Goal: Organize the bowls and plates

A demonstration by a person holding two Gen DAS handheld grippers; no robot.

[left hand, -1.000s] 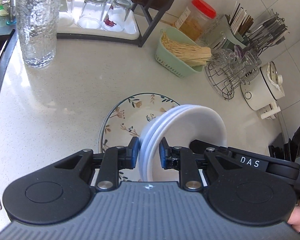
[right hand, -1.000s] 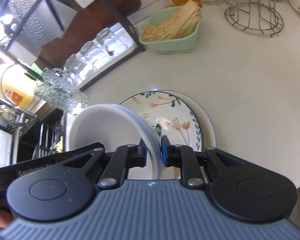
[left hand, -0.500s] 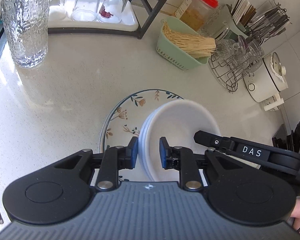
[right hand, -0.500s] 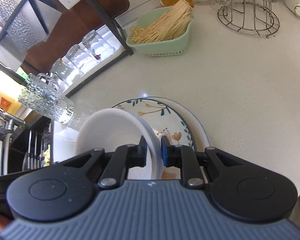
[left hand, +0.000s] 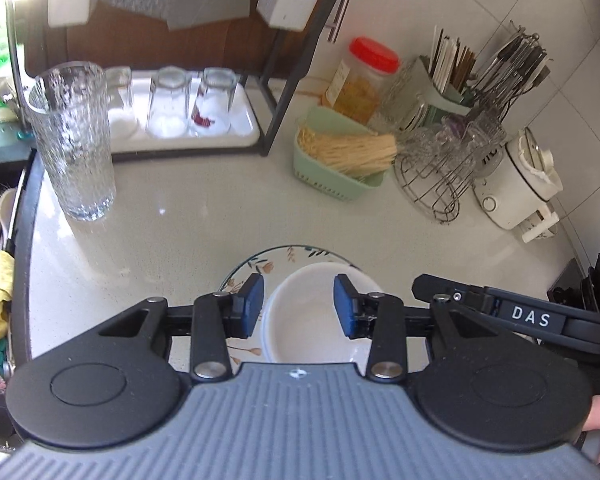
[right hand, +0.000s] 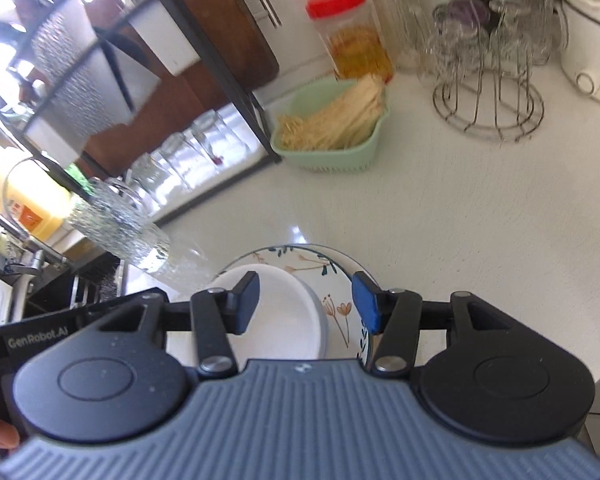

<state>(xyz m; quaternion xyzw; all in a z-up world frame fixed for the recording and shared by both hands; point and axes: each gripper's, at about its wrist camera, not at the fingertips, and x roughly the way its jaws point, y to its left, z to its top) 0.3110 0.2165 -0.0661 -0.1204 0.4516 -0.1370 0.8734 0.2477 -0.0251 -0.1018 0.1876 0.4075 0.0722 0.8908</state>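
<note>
Stacked white bowls (left hand: 304, 316) (right hand: 276, 316) rest on a floral plate (left hand: 256, 264) (right hand: 316, 260) that lies on a larger white plate at the counter's near edge. My left gripper (left hand: 299, 306) hangs above the bowls' left rim, its jaws opening, blue pads clear of the rim. My right gripper (right hand: 306, 302) hovers over the bowls' right rim, jaws also opening, with nothing pressed between its pads. The other gripper's black arm (left hand: 512, 314) shows at the right of the left wrist view.
A tall textured glass (left hand: 74, 140) stands at the counter's left by the sink. Behind are a white tray of upturned glasses (left hand: 184, 108), a green basket of sticks (left hand: 340, 160), a red-lidded jar (left hand: 360, 80), a wire glass rack (left hand: 444, 172) and a white cooker (left hand: 516, 184).
Both grippers let go of the bowl rims, opened their jaws and rose. The bowls went from tilted to lying flat on the floral plate.
</note>
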